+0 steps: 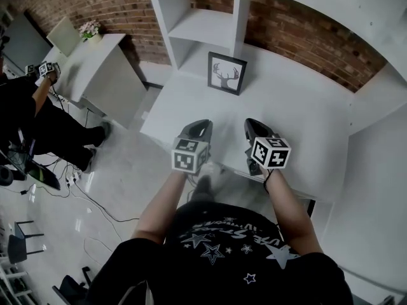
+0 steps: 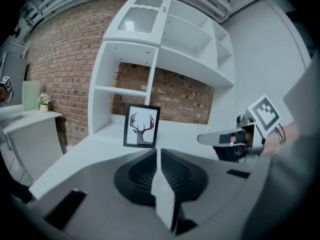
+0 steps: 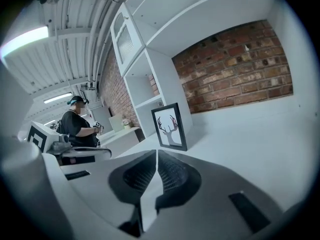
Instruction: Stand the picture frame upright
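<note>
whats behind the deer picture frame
Behind the upright picture frame stand the white shelf unit and the brick wall. The frame hides its own back and the strip of desktop right behind it, so any prop stand cannot be seen.

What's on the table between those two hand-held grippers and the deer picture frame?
Nothing. Only bare white table lies between the left gripper, the right gripper and the standing picture frame. The head view shows this best.
</note>
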### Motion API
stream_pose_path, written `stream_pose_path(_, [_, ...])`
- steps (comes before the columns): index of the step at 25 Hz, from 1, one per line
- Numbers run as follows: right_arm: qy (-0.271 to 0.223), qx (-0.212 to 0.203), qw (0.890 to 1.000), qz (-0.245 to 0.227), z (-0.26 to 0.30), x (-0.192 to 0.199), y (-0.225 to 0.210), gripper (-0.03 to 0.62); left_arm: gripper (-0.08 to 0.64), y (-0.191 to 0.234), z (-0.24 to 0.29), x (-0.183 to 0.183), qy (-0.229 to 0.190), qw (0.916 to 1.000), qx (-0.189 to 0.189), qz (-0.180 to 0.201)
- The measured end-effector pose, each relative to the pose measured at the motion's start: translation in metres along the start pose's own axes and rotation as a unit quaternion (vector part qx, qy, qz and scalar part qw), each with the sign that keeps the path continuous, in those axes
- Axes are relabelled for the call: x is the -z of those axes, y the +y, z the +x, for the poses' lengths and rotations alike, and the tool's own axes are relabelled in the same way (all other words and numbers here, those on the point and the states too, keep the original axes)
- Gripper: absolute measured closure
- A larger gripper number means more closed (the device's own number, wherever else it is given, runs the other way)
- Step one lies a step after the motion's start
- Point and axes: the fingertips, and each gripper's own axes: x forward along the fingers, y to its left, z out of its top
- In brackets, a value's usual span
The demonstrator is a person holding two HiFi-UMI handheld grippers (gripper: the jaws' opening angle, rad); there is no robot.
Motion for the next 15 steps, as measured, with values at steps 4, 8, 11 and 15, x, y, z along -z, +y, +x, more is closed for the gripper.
stream_pose_path(4, [0.0, -0.017, 1.0, -0.004, -0.023, 0.007, 0.009, 0.572, 0.535, -0.017, -0.022, 0.009, -0.005, 0.9998, -0.018, 0.0])
stream_pose_path(8, [0.004, -0.037, 0.999, -0.01, -0.045, 0.016, 0.02, 0.572, 0.541, -0.032, -0.048, 0.016, -0.012, 0.9992, -0.037, -0.004])
stream_pose_path(11, [0.011, -0.052, 0.998, -0.018, -0.063, 0.026, 0.027, 0.573, 0.541, -0.045, -0.069, 0.026, -0.017, 0.9983, -0.055, -0.012])
stream_pose_path(15, [0.017, -0.078, 0.996, -0.025, -0.085, 0.038, 0.037, 0.572, 0.541, -0.062, -0.093, 0.04, -0.021, 0.9963, -0.08, -0.023])
